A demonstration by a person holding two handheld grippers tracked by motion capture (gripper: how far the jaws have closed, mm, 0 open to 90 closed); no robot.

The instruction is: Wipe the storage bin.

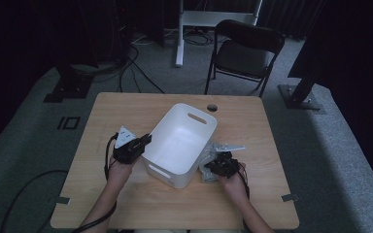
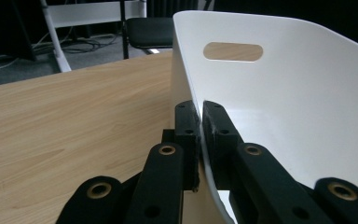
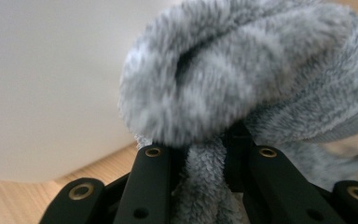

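A white plastic bin with handle slots stands empty in the middle of the wooden table. My left gripper is shut on the bin's left rim, one jaw inside the wall and one outside. A fluffy grey towel lies bunched against the bin's right side. My right gripper is shut on a fold of this towel, which bulges over the jaws beside the bin's white wall.
A black folding chair stands on the carpet beyond the table's far edge. A round cable hole sits in the tabletop behind the bin. A white desk leg and cables lie farther back.
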